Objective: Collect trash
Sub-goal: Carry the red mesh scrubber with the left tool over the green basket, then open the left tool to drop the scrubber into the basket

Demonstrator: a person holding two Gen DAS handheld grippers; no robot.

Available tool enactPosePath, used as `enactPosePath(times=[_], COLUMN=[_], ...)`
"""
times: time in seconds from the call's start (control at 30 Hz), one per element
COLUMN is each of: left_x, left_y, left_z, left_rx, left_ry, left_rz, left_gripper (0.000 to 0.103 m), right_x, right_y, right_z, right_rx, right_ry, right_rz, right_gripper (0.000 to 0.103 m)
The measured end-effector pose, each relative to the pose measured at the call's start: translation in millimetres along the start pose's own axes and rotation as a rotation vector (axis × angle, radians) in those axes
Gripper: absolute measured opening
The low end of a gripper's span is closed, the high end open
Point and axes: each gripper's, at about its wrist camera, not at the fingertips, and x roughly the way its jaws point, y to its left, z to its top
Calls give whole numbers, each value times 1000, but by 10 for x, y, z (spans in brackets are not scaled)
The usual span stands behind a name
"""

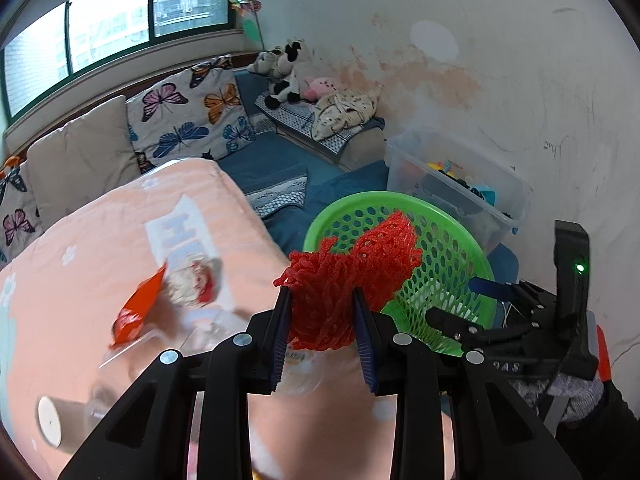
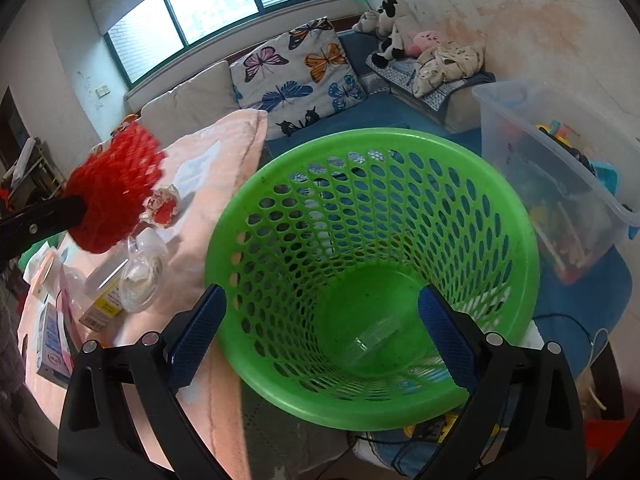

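Observation:
My left gripper (image 1: 322, 300) is shut on a red foam net sleeve (image 1: 344, 280), held in the air above the peach blanket, just left of the green basket (image 1: 448, 240). The net also shows in the right wrist view (image 2: 114, 192). My right gripper (image 2: 322, 312) grips the near rim of the green perforated basket (image 2: 500, 208), one finger outside and one inside. A clear plastic piece (image 2: 374, 340) lies on the basket floor. More trash lies on the blanket: a red wrapper (image 1: 138, 308), clear bags (image 2: 140, 276), a small carton (image 2: 50, 344).
The peach blanket (image 1: 100, 240) covers the surface at left. A clear storage bin of toys (image 2: 560, 168) stands right of the basket. Butterfly cushions (image 1: 188, 112), plush toys (image 1: 284, 68) and a blue sofa lie behind. The wall is at right.

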Motion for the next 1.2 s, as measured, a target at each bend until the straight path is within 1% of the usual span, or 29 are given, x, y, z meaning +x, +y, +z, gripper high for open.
enactPosePath(times=[0.17,0.27,0.43,0.53,0.63,0.67,0.7,0.73,0.97,1.1,1.2], left_x=[239,350,546,627,687,692,696,678,545,380,214], left_y=[-174,-289,-433,-513,-548,-561,-566,-574,-509,-388,-309], left_z=[105,125,142,147,129,118,105,94,49,8,-52], left_rx=[19,33,42,44,32,32,32,34,22,-16,-28], left_ry=[30,41,77,91,107,108,107,99,80,63,40], left_rz=[-12,-27,-58,-63,-86,-91,-91,-90,-90,-88,-71], left_gripper=[30,30,30,33,39,47,52,55,56,56,56], right_x=[-191,-339,-490,-542,-577,-585,-596,-606,-653,-695,-735], right_y=[-76,-114,-194,-275,-327,-335,-340,-344,-289,-220,-133], right_z=[-83,-148,-255,-293,-329,-344,-359,-370,-393,-397,-401], right_rx=[14,14,22,48,74,77,78,80,83,72,54], right_ry=[-24,-47,-57,-65,-66,-65,-65,-66,-70,-76,-80], right_rz=[-3,-18,-30,-24,-19,-19,-23,-25,-18,-13,-4], right_gripper=[96,96,96,96,96,96,96,96,96,96,96])
